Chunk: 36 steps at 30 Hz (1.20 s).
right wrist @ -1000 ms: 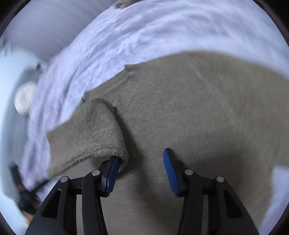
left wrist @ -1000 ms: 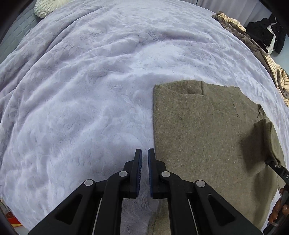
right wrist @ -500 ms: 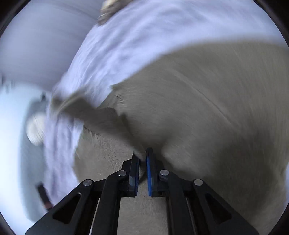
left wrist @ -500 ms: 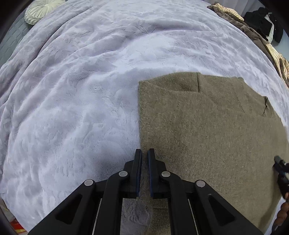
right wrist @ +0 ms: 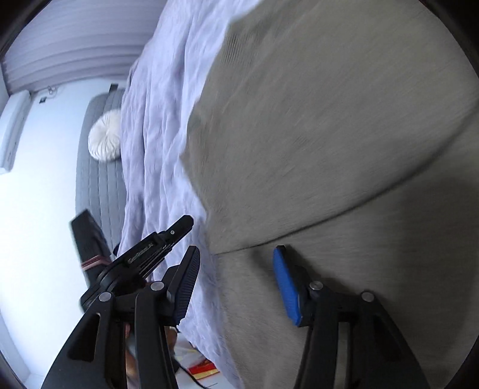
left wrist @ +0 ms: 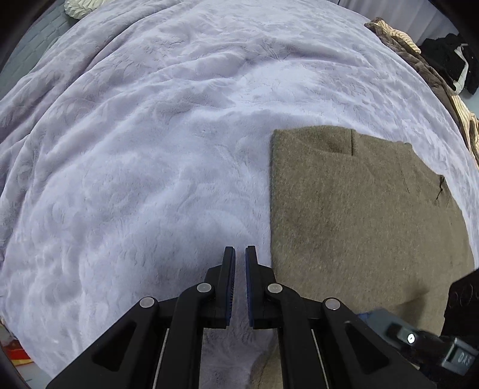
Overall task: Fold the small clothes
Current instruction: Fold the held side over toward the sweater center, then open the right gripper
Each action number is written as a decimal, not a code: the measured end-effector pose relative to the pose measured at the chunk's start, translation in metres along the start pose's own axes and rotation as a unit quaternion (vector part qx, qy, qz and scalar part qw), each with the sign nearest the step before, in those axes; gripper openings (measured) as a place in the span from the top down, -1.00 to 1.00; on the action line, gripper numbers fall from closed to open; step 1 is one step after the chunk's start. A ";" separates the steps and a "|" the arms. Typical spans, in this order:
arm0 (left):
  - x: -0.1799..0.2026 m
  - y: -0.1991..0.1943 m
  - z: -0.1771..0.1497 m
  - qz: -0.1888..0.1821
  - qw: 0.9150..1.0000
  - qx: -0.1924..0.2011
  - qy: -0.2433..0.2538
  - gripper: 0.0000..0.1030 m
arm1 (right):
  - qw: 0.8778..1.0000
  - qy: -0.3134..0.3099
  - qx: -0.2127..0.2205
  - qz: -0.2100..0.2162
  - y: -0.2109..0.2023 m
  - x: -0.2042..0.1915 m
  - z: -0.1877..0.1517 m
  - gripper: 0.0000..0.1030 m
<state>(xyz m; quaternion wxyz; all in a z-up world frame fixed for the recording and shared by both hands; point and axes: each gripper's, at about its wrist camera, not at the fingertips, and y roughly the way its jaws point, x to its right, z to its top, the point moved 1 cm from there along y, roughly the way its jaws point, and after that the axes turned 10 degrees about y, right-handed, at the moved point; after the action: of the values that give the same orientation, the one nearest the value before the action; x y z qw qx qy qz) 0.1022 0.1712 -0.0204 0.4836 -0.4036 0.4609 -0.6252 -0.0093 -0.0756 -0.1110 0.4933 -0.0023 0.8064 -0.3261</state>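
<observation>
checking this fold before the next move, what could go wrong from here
The right gripper is open low over the sweater, near a folded flap's edge; closing there might pinch a layer and pull the fold apart.

The left gripper, nearly shut and empty, hovers by the sweater's left edge; dipping could snag it or bunch the blanket.

The two grippers are close together and may bump.

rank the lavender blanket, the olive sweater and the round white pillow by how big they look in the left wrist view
1. lavender blanket
2. olive sweater
3. round white pillow, though it lies farthest away and is cut off at the frame edge, so its true size is unsure
</observation>
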 end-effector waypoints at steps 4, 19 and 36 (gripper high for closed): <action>-0.013 -0.006 -0.011 -0.005 1.000 0.003 -0.001 0.85 | 0.999 0.027 0.029 0.004 0.023 -0.010 0.006 0.88; 0.025 -0.012 0.000 -0.043 0.997 0.019 0.053 0.85 | 0.978 -0.010 0.168 -0.119 -0.105 0.005 0.009 -0.49; 0.054 -0.001 0.008 -0.005 0.997 0.001 0.080 0.85 | 0.969 0.079 0.206 -0.113 -0.185 0.081 0.057 0.84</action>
<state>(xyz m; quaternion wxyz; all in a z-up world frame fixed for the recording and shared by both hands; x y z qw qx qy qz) 0.0979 0.1169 -0.0140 0.4418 -0.3541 0.4956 -0.6586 -0.0641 -0.2776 -0.0942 0.3779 0.0333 0.7528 -0.5379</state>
